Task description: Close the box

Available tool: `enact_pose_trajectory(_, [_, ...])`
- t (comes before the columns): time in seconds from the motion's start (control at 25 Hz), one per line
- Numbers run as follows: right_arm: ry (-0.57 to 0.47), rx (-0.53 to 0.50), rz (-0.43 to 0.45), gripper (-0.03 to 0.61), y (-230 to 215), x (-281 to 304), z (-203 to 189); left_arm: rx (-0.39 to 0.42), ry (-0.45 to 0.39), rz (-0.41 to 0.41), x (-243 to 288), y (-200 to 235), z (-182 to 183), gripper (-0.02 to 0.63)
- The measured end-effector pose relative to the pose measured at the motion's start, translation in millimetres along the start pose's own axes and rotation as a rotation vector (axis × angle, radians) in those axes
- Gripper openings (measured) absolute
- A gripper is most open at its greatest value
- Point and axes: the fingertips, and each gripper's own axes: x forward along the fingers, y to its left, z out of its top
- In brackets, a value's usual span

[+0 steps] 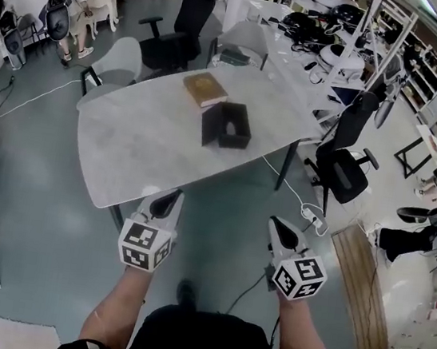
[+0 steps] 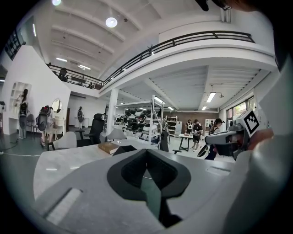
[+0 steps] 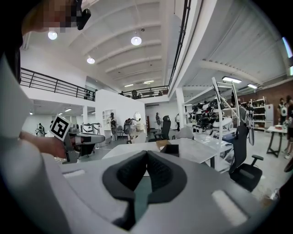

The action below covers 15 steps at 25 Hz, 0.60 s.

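So the left gripper [image 1: 168,200] has its jaws pressed together with nothing in them, and its own view [image 2: 146,151] shows the same: pads meeting, only air past them. It's over the near edge of the table [image 1: 124,156], and the box [image 1: 233,125] sits well ahead of it and a bit to its right, out mid-table. The box is black and open-topped, with a flap [image 1: 211,127] hanging out on the side nearer this gripper. Just beyond it lies a brown slab [image 1: 205,89]; could be a book or a lid, I honestly can't tell. The right gripper [image 1: 282,227] is also clamped shut and empty, and from it the box is ahead and slightly left [image 3: 173,149]. My take: this is the reach-in stage, nothing is touching yet. I'd bring both grippers in level, one on each side of the box. I'd get the left one under or behind that flap to swing it over, and rest the right one against the far wall so the box doesn't skate. Closed jaws are fine for pushing. Go slowly, since the box looks light.
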Motion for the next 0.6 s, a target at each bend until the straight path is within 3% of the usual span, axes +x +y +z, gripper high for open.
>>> enact_pose_trajectory(0.6, [-0.032,0.035,0.046,0.002,-4.5,60.5,10.7,0.052,0.016,-0.010,35.6,27.6,9.6,0.011])
